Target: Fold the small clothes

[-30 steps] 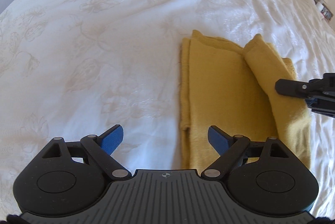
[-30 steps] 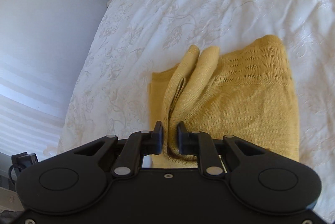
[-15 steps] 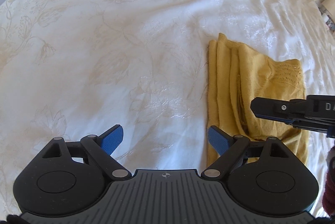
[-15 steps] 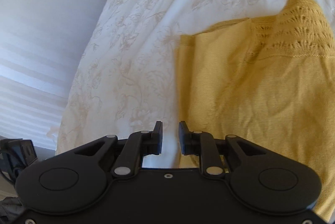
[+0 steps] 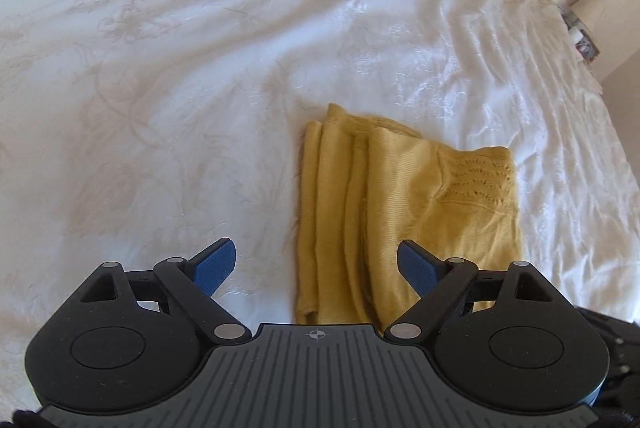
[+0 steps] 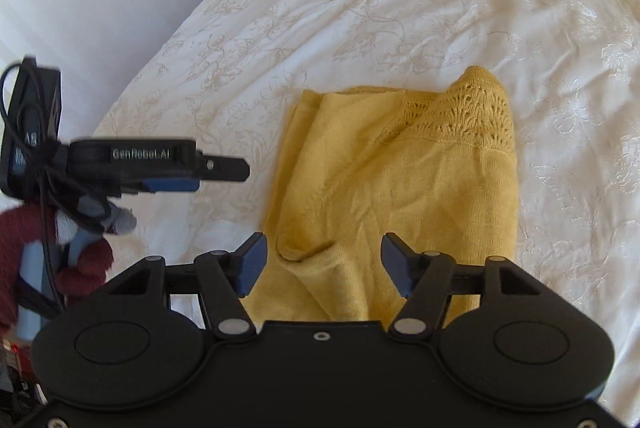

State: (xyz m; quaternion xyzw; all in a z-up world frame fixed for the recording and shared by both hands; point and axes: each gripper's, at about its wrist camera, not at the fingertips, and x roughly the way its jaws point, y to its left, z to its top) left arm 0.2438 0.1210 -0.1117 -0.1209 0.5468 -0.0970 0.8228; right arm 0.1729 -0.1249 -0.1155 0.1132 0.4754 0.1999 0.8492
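The folded mustard-yellow knitted garment [image 5: 404, 204] lies mid-frame on the white embroidered bedspread [image 5: 180, 88], its near edge hidden behind gripper bodies. The left gripper [image 5: 316, 268] gapes wide, empty. The right gripper [image 6: 322, 264] is opening above the cloth, gripping nothing.

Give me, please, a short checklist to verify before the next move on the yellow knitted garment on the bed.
1. Right gripper free of cloth: ok; its jaws are opening and the pads do not press on the yellow garment.
2. Left gripper empty and open: ok.
3. Garment lying folded on the white bedspread: ok.
4. Fold edges aligned: not ok; several edges are staggered along its left side in the left wrist view.
5. Grippers apart from each other: ok; the left one is off to the side in the right wrist view.
6. Anything hidden under the garment: cannot tell.
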